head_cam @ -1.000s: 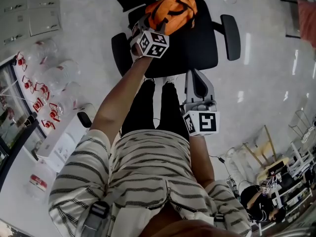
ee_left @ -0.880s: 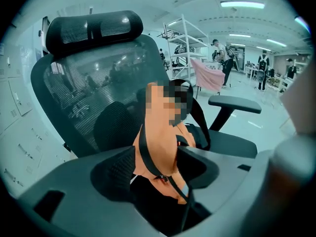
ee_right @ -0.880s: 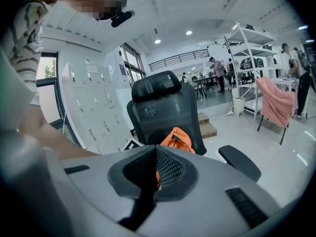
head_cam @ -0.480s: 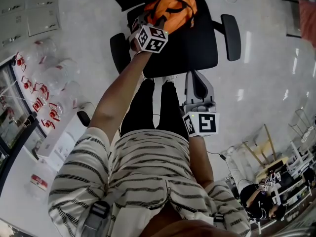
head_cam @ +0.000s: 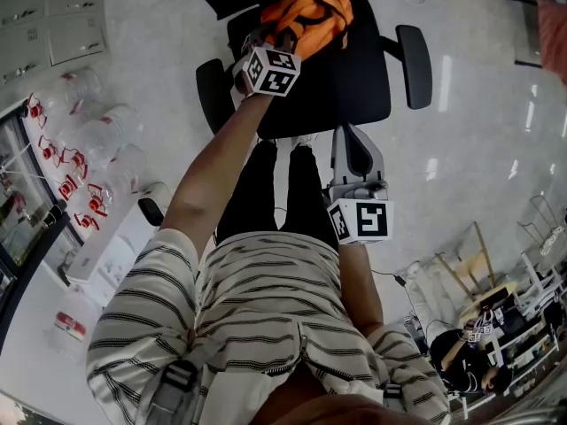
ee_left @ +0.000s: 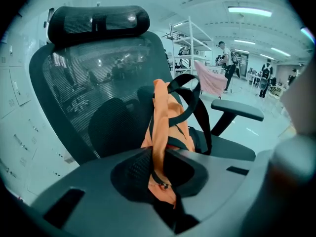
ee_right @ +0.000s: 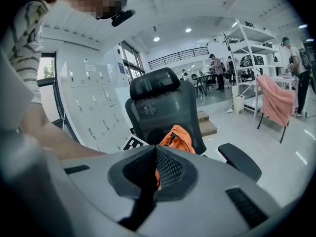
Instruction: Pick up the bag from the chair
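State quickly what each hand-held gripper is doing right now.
Left hand-held gripper: closed on the orange bag.
Right hand-held gripper: closed, empty.

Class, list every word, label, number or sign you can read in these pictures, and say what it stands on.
No words or numbers can be read.
Bottle labels: red, too small to read.
Locker tags: too blurred to read.
Marker cubes: black-and-white square patterns, no letters.
Chair: a star-like emblem on its back, no letters.
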`<state>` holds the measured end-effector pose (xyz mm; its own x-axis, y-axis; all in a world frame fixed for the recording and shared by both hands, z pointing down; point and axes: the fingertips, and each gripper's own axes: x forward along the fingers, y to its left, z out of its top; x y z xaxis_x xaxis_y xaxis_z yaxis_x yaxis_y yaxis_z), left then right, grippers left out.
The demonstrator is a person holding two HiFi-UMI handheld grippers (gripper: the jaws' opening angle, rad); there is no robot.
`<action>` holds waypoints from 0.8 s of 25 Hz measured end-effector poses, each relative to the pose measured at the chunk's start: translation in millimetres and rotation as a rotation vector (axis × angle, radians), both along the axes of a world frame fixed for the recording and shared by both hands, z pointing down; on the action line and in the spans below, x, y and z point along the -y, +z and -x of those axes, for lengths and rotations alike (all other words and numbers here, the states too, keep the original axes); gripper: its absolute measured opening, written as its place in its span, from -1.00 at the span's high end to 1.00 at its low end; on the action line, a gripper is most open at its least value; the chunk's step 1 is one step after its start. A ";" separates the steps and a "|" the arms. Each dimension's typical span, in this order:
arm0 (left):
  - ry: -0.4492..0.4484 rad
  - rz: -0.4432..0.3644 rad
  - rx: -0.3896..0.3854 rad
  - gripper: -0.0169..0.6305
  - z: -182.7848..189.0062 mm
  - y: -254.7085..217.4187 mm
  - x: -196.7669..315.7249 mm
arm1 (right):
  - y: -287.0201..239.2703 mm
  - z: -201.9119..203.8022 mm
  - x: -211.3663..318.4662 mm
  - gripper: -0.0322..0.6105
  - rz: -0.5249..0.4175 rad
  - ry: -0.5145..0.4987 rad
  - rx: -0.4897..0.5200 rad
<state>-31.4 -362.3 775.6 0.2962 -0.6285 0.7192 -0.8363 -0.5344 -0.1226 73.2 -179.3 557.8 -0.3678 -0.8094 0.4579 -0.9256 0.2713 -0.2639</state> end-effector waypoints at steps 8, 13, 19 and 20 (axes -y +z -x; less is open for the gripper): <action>-0.021 0.014 -0.037 0.81 -3.8 -6.3 -2.3 | -0.7 -4.4 -1.1 0.84 0.000 0.001 0.005; -0.056 0.010 -0.062 0.83 -0.8 -12.6 -3.3 | -3.0 -4.1 -3.8 0.84 -0.005 0.002 0.009; -0.075 -0.004 -0.084 0.84 -4.3 -25.9 -5.6 | -6.6 -8.2 -7.3 0.84 -0.015 0.004 0.016; -0.079 -0.006 -0.088 0.84 -4.3 -28.2 -7.0 | -7.4 -8.6 -8.5 0.84 -0.017 0.006 0.017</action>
<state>-27.1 -355.3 747.5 0.3074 -0.6566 0.6888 -0.8837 -0.4655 -0.0493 81.8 -170.8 550.5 -0.3705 -0.8191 0.4379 -0.9227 0.2705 -0.2747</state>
